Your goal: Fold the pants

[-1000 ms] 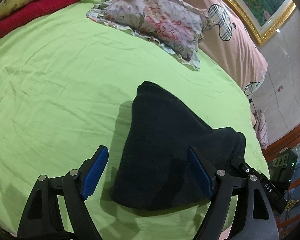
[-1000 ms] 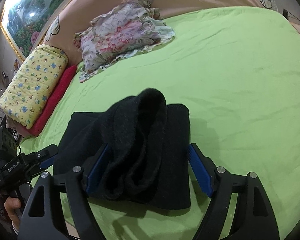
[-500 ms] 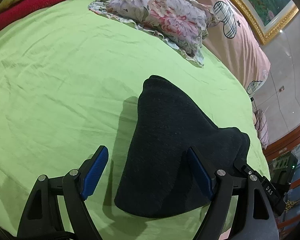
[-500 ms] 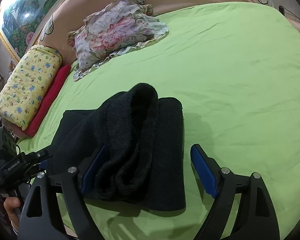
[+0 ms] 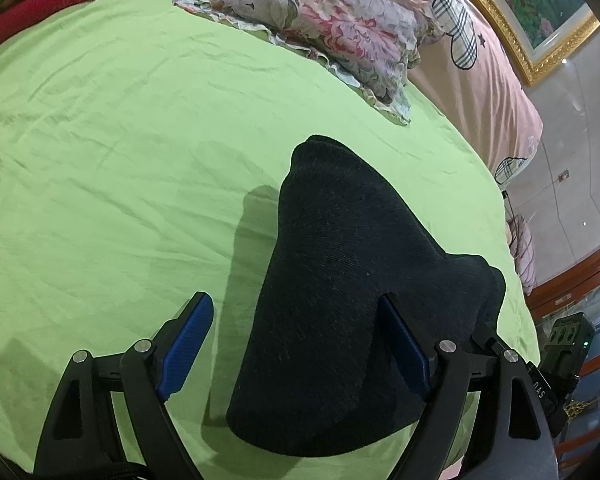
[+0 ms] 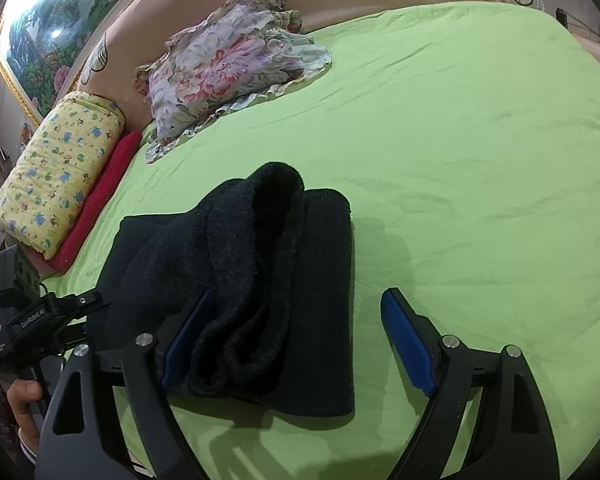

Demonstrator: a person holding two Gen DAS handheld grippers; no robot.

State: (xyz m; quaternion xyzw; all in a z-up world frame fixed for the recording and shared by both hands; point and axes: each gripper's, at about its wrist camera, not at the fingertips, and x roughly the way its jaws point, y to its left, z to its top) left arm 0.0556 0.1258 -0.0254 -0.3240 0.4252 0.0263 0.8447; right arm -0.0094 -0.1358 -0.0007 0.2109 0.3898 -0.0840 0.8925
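Observation:
The black pants [image 5: 340, 300] lie folded in a thick bundle on the green bed sheet [image 5: 100, 140]. In the left wrist view my left gripper [image 5: 296, 344] is open, and the bundle lies between its blue pads and against the right one. In the right wrist view the pants [image 6: 260, 280] show as stacked layers with a raised fold on top. My right gripper [image 6: 296, 340] is open; its left pad [image 6: 184, 336] touches the bundle's near edge, and its right pad [image 6: 408, 344] is over bare sheet. The other gripper [image 6: 40, 320] shows at the left.
A floral pillow [image 6: 224, 76] lies at the head of the bed, with a yellow patterned bolster [image 6: 56, 168] and a red blanket [image 6: 100, 200] beside it. A pink headboard cover [image 5: 480, 60] and framed picture [image 5: 540, 12] stand behind. The bed edge is at the right in the left wrist view.
Both grippers have drawn back a little from the bundle. The right gripper's jaws have opened wider and its right pad now stands off the pants. The pants have stayed put.

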